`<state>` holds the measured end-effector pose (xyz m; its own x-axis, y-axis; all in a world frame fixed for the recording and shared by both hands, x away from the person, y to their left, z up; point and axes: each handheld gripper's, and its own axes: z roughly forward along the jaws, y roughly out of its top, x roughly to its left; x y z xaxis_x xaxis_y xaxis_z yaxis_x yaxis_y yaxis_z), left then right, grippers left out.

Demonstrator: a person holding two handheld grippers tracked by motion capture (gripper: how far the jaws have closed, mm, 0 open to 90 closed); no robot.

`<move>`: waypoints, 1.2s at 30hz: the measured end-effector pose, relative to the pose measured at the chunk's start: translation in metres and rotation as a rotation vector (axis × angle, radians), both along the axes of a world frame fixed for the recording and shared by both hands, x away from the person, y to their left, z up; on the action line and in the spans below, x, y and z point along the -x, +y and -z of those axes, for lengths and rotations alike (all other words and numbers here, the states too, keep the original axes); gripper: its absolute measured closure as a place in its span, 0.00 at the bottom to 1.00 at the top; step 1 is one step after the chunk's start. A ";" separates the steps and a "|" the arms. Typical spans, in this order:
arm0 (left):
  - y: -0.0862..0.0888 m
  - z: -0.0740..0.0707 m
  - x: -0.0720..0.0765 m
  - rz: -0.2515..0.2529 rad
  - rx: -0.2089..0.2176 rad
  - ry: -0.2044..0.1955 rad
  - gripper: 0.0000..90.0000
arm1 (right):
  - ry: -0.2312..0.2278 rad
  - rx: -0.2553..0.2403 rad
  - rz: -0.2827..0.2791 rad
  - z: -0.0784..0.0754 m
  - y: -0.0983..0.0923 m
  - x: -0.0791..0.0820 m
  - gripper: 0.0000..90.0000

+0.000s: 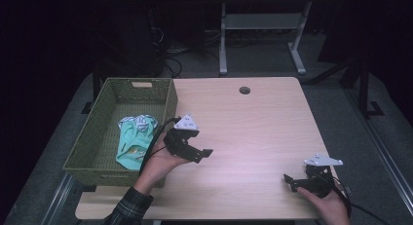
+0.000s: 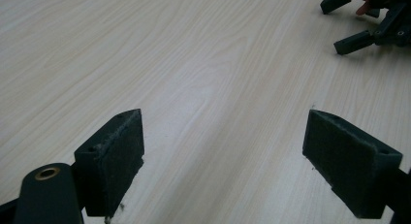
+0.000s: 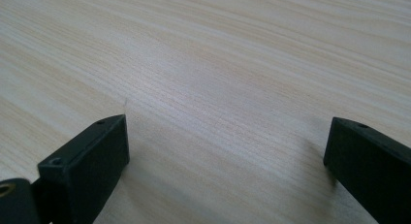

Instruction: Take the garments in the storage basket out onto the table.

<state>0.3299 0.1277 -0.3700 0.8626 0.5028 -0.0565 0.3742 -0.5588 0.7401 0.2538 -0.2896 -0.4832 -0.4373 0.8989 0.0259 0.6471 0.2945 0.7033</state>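
My left gripper (image 1: 202,155) hovers over the wooden table (image 1: 253,122) just right of the green woven basket (image 1: 100,137), with its jaws pointing right. In its own view the left gripper (image 2: 225,136) is open wide over bare wood. My right gripper (image 1: 290,182) rests near the table's front right corner, jaws pointing left. The right gripper (image 3: 228,141) also stands open with nothing between its pads. Inside the basket lies a mint-green garment (image 1: 132,144) with a striped piece (image 1: 142,121) at its far end. The left gripper view catches the right gripper (image 2: 368,27) farther off.
A round cable hole (image 1: 244,90) sits near the table's far edge. Beyond the table stand the grey legs of another desk (image 1: 223,45) and floor cables. The basket takes up the table's left side and overhangs its left edge.
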 end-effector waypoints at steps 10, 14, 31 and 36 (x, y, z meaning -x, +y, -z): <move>0.010 -0.008 -0.001 -0.016 0.006 -0.011 0.16 | 0.000 -0.001 0.001 0.000 0.000 0.000 0.02; 0.013 -0.012 -0.001 -0.024 0.014 -0.015 0.16 | 0.000 -0.002 0.002 0.000 0.000 0.000 0.02; 0.035 -0.025 -0.002 -0.060 0.031 -0.023 0.16 | 0.000 -0.002 0.002 0.000 0.000 0.000 0.02; 0.043 -0.027 -0.003 -0.072 0.030 -0.023 0.16 | 0.000 -0.002 0.002 0.000 0.000 0.000 0.02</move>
